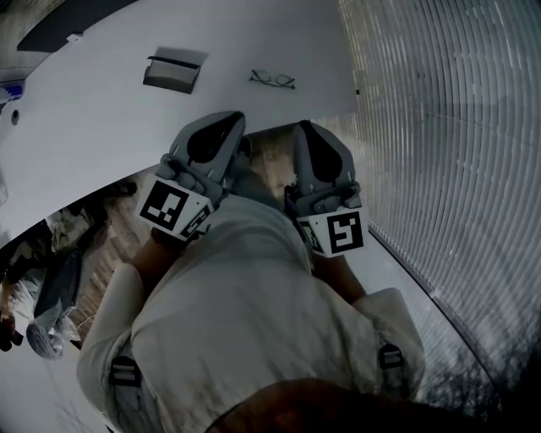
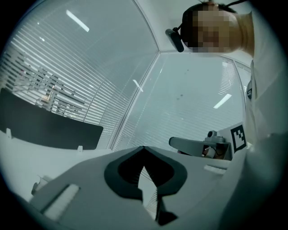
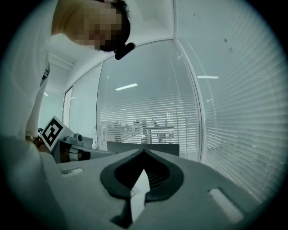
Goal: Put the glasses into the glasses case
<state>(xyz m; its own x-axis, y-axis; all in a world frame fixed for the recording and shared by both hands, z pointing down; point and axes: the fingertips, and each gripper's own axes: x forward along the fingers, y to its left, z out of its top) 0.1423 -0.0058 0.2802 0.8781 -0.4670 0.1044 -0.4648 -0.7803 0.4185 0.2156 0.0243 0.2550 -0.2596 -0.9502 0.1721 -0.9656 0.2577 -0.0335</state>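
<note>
In the head view, a pair of thin dark-framed glasses (image 1: 272, 79) lies on the white table (image 1: 93, 118) toward its far right. To their left stands an open grey glasses case (image 1: 173, 72). My left gripper (image 1: 232, 116) and right gripper (image 1: 303, 125) hang side by side close to the person's body, just off the table's near edge and well short of both objects. Both are shut with nothing between the jaws. The left gripper view (image 2: 144, 147) and right gripper view (image 3: 144, 150) show closed tips pointing at glass walls, and neither shows the glasses or the case.
A glass wall with slatted blinds (image 1: 439, 127) runs along the right, close to the table's end. A dark panel (image 1: 68, 21) stands at the table's far edge. Bags and clutter (image 1: 59, 254) lie on the floor at the left.
</note>
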